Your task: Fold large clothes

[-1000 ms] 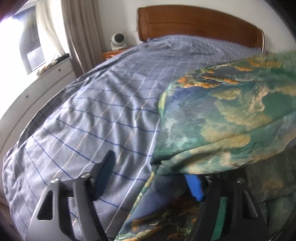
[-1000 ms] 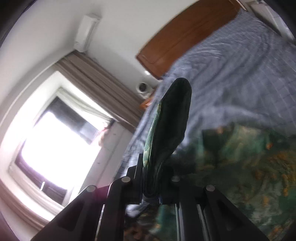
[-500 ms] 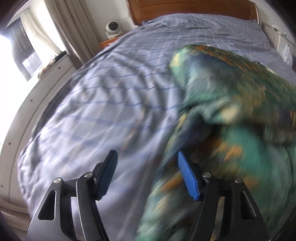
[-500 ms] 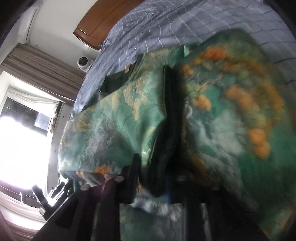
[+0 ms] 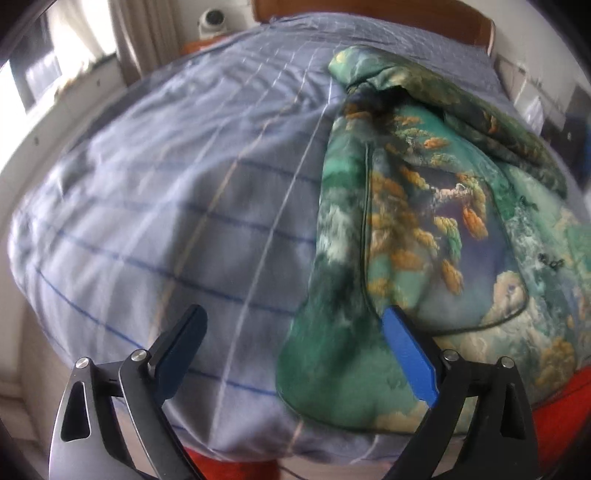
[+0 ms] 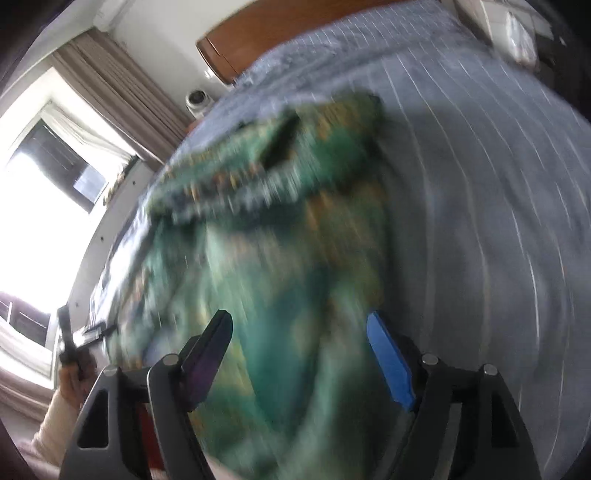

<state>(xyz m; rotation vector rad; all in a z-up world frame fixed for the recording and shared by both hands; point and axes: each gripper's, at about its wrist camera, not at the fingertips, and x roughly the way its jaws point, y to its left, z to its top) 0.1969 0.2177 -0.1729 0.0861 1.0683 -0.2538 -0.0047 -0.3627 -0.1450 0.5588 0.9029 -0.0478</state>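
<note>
While both the left gripper [image 5: 291,347] and right gripper [image 6: 299,354] stand agape and empty, the green printed garment [image 5: 424,229] lies lengthwise toward the headboard [image 5: 476,22], its near hem closest to the left tool.

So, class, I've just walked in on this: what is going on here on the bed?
A person with a handheld gripper in each hand is folding a green printed garment on a bed with a blue checked cover. Both the left gripper and the right gripper have their jaws open, holding nothing. The garment lies partly folded on the cover.
</note>
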